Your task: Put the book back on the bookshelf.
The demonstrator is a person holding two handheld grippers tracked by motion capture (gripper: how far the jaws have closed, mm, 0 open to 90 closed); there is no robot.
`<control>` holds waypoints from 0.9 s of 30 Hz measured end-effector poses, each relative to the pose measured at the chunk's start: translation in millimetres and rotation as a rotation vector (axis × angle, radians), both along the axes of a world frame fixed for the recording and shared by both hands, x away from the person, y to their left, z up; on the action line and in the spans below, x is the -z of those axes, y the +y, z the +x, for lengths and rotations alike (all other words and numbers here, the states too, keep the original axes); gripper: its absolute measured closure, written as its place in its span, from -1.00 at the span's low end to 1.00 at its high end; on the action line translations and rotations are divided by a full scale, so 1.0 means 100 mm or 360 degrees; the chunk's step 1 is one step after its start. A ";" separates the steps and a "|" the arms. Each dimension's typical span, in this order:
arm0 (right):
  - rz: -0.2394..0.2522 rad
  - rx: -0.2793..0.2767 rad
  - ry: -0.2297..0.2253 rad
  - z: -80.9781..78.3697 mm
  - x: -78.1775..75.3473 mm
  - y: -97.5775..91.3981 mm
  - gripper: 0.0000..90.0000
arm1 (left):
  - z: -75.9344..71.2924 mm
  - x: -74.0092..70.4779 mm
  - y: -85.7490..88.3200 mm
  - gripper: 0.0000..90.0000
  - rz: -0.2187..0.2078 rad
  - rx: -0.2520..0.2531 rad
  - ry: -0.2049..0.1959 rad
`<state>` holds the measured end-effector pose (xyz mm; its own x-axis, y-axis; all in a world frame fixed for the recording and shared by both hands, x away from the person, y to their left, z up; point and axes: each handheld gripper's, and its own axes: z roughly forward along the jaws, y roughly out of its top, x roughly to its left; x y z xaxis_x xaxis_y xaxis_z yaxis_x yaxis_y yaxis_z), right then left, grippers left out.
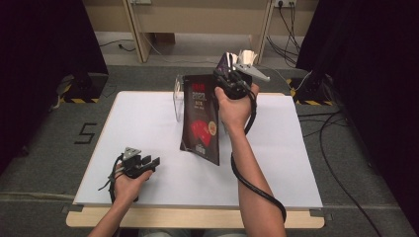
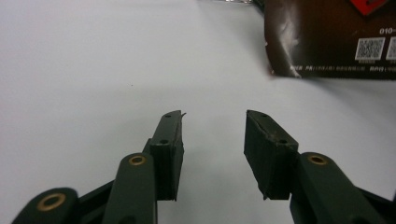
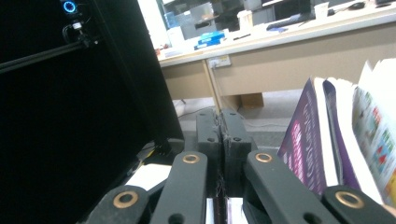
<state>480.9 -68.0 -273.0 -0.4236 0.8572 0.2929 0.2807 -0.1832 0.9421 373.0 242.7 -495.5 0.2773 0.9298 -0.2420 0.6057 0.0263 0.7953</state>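
Left gripper (image 1: 150, 163) low over the white desk (image 1: 148, 123) near its front left, jaws spread with nothing between them; in the left gripper view the bare desk shows through the gap and the pouch's bottom corner sits ahead and to the right. Centre: dark pouch (image 1: 201, 118) with red print hangs upright, lower edge above or just at the desk, cannot tell which. Behind its upper left edge, a clear container (image 1: 178, 96), partly hidden. Right gripper (image 1: 228, 79) raised at the pouch's top right corner, jaws pressed together, pinching the pouch's top edge. A purple-and-white packet (image 3: 322, 140) stands beside the jaws in the right gripper view.
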 end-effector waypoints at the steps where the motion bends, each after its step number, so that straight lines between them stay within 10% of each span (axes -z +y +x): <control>1: -0.0003 0.0000 0.0000 0.01 -0.01 0.00 0.96 | 0.00 0.00 0.00 0.25 0.0004 -0.0002 0.0000; 27: 0.0039 -0.0003 -0.0077 0.09 -0.17 0.09 0.96 | 0.01 0.05 0.05 0.29 0.0014 -0.0028 0.0005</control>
